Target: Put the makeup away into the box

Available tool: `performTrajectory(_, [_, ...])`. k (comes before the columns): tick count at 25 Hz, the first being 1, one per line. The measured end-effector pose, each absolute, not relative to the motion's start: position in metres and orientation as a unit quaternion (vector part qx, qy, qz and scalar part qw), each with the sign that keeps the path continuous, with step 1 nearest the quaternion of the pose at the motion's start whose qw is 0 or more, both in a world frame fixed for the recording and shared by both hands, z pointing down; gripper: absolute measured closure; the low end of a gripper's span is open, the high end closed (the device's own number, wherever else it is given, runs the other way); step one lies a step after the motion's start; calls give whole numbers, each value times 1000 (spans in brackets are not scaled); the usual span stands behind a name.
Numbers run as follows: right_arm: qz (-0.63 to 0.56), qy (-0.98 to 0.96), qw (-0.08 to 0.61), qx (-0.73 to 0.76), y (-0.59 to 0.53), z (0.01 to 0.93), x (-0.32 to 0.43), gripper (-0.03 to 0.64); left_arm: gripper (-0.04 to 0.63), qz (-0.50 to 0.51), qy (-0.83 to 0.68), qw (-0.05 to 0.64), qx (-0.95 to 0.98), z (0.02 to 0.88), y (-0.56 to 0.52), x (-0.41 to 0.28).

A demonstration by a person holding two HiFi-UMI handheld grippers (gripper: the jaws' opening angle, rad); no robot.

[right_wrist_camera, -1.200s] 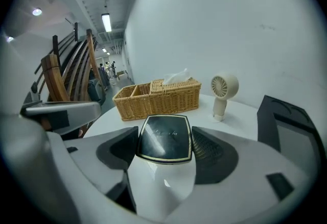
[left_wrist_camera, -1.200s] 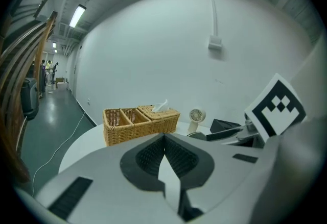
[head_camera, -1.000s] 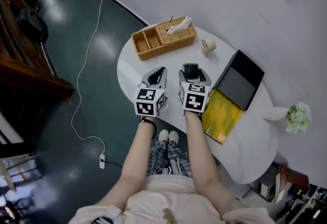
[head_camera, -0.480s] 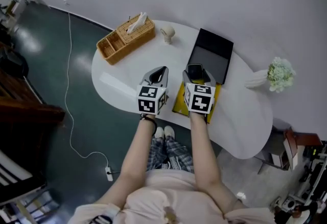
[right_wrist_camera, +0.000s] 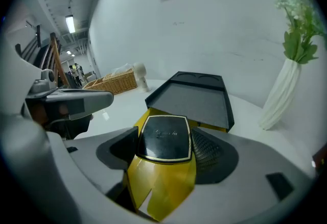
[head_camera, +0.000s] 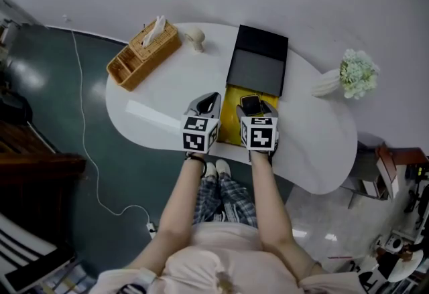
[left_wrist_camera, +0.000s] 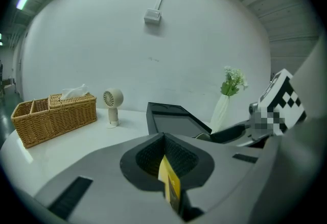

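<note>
My right gripper (head_camera: 255,108) is shut on a black makeup compact (head_camera: 250,104) with a gold rim, held flat between its jaws (right_wrist_camera: 167,139). It hangs over the near end of an open yellow box (head_camera: 234,118). The box's black lid (head_camera: 258,61) lies just beyond, its tray-like inside facing up (right_wrist_camera: 196,100). My left gripper (head_camera: 211,98) hovers next to the right one, left of the box, its jaws closed to a point (left_wrist_camera: 166,142). A thin yellow strip shows in the slit between them. The compact's glossy top (right_wrist_camera: 163,133) faces the camera.
On the white oval table (head_camera: 315,145) stand a wicker basket (head_camera: 142,51) with tissues at the far left, a small white fan (head_camera: 195,37) beside it, and a white vase of flowers (head_camera: 348,75) at the right. A pale flat strip (head_camera: 151,114) lies near the left edge.
Both grippers have travelled right along the table, from near the basket to the yellow box. The compact has stayed in the right gripper throughout.
</note>
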State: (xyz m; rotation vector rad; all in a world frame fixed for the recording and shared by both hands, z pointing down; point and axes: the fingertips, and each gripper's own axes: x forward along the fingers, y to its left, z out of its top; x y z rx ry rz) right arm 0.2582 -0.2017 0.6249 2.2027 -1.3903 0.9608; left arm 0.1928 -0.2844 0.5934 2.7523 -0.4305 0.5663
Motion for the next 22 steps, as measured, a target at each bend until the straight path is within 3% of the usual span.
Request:
performTrajectory(13, [411, -487, 230, 735, -213, 680, 255, 278, 569, 209, -150, 160, 953, 613, -305, 197])
performTrajectory(22, [421, -498, 223, 724, -220, 684, 256, 273, 569, 194, -154, 165, 955, 612, -312, 202])
